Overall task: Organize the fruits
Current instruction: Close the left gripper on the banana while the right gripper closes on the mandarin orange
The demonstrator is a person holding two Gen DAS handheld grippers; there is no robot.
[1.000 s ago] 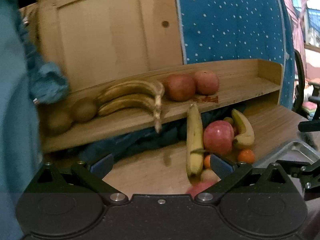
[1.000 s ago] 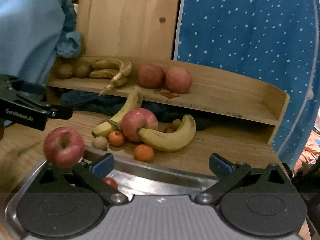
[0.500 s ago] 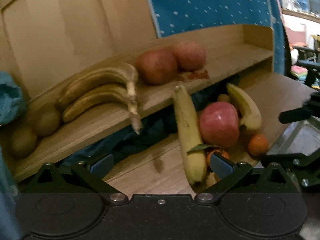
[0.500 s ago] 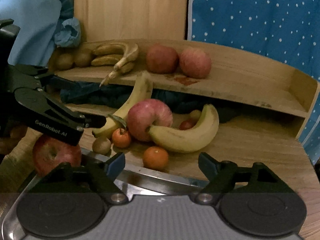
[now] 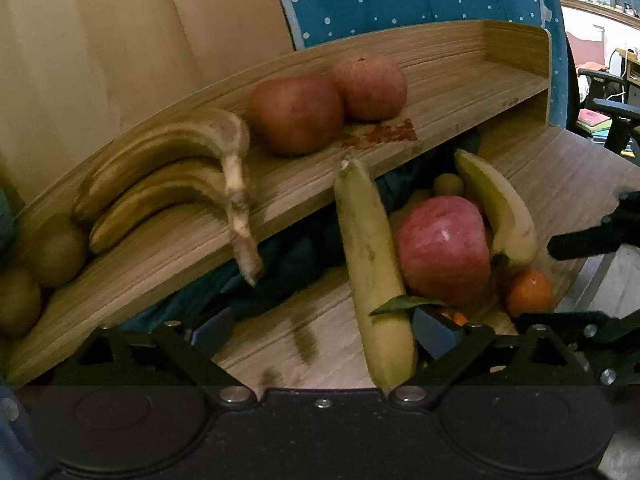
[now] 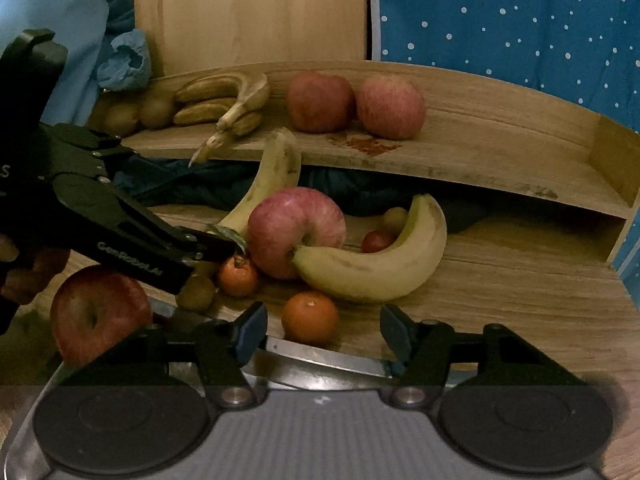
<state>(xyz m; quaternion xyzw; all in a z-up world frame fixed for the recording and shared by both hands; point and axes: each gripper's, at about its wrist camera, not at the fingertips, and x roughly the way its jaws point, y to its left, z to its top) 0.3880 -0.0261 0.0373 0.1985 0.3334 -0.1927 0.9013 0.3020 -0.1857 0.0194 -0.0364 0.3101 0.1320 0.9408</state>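
Note:
A pile of fruit lies on the wooden table: a long banana (image 5: 372, 272) leaning on the shelf edge, a red apple (image 5: 444, 248), a curved banana (image 6: 376, 264), mandarins (image 6: 310, 316) and a small kiwi (image 6: 196, 292). My left gripper (image 5: 320, 332) is open, its right finger beside the long banana's near end. My right gripper (image 6: 320, 332) is open just in front of a mandarin, over the metal tray's rim (image 6: 320, 364). Another red apple (image 6: 96, 312) sits at the tray's left. The wooden shelf (image 5: 460, 92) holds two apples (image 5: 296, 112), a banana bunch (image 5: 168, 172) and kiwis (image 5: 56, 248).
A blue dotted cloth (image 6: 500, 20) and a wooden board (image 6: 248, 12) stand behind the shelf. Dark blue fabric (image 5: 288, 264) fills the space under the shelf. The person's blue sleeve (image 6: 124, 60) is at the left. An office chair (image 5: 612, 120) is at the far right.
My left gripper has moved forward and right, up to the long banana. My right gripper has moved closer to the fruit pile and its fingers have narrowed somewhat.

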